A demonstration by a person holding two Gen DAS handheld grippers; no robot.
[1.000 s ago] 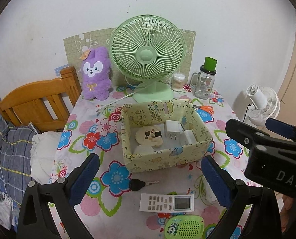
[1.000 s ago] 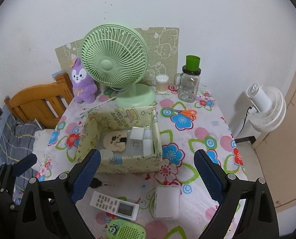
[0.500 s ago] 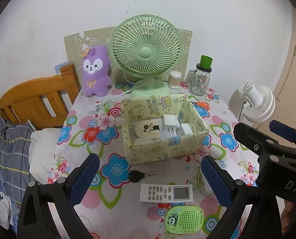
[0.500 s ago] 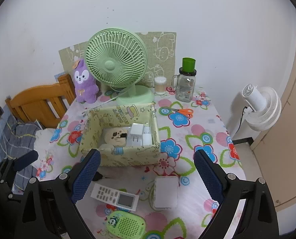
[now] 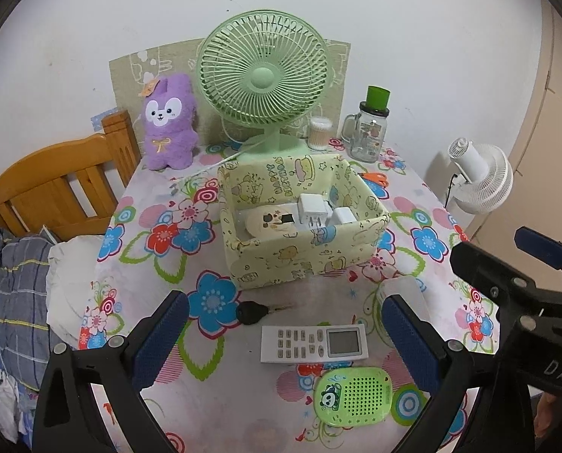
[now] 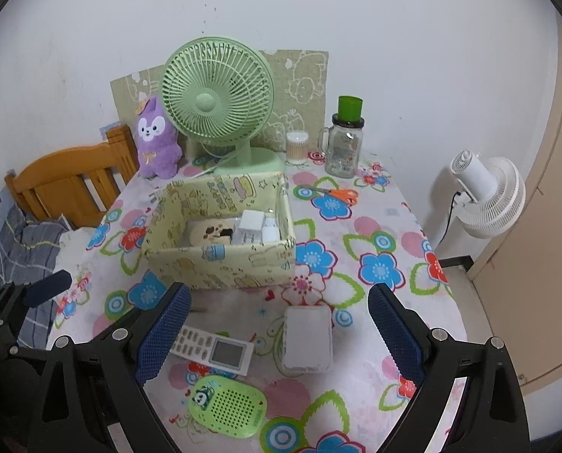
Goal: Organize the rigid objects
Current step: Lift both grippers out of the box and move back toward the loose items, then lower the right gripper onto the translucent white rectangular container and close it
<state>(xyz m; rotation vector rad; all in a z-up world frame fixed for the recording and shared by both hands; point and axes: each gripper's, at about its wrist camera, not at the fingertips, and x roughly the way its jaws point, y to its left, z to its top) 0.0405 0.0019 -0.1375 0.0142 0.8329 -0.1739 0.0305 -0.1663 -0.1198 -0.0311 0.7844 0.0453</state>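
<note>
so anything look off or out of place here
Nothing spilled or broken. Four items lie loose in front of the box: key, remote, green speaker, white case. Scissors lie behind it. Both grippers are open and empty.

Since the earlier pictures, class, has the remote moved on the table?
No. The remote lies beside the key, in front of the box, as before; only the cameras pulled back.

My two fisheye views are evenly, softly lit and sharp; straight lines bow and corners blacken away from the green fan (image 5: pixel 263 75), whose shadow is faint.
</note>
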